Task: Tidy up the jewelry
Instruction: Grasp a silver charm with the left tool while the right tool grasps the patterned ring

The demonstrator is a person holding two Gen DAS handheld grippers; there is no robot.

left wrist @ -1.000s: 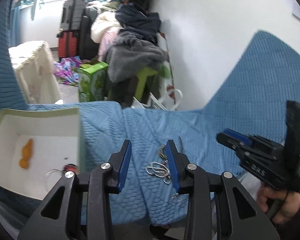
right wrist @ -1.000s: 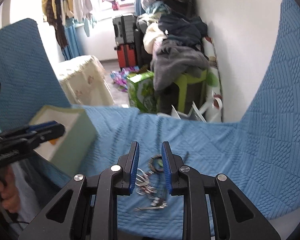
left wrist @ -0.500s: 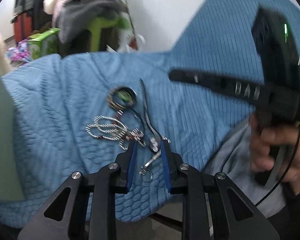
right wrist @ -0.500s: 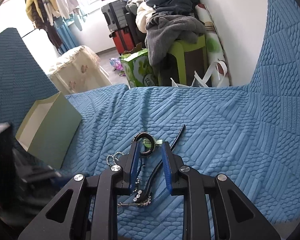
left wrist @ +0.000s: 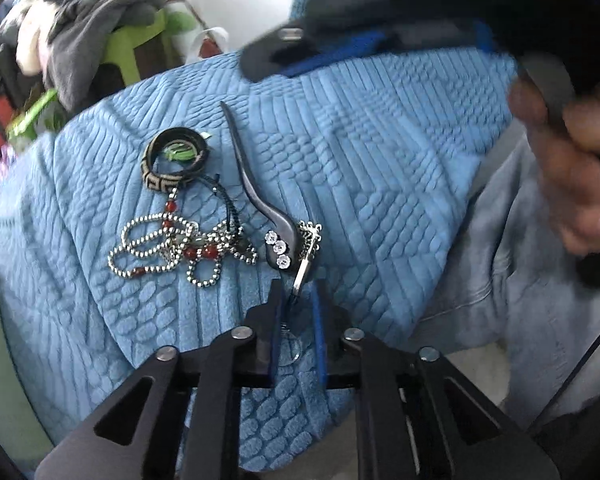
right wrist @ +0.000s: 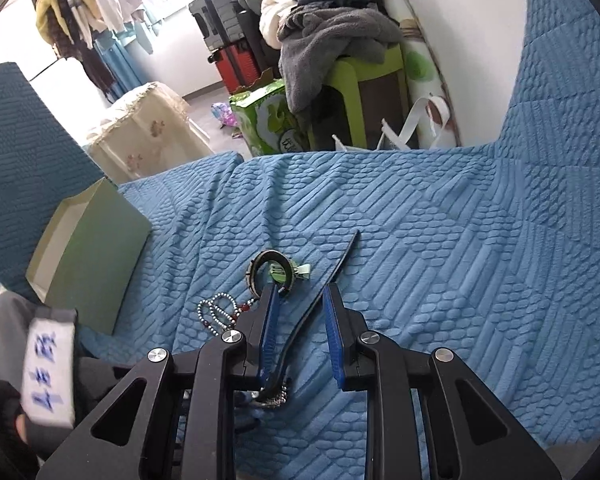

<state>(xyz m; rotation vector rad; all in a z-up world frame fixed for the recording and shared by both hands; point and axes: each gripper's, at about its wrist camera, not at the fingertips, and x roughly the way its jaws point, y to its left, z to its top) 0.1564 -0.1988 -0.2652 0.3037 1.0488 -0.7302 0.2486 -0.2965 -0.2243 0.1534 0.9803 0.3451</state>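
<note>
while over jewelry: narrowing jaws

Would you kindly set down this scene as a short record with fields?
Surface: blue quilted cover
Jewelry: bangle, bead chain, hair stick, small clasp, lying close together
Left tongs: have just been closing; clasp between them, not yet pinched
Right tongs: open, astride the hair stick
Box: green, open-topped, apart from the jewelry

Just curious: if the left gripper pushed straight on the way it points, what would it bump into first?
Probably the small silver clasp just beyond the left gripper tips, then the flowered end of the dark hair stick; depth is unclear.
</note>
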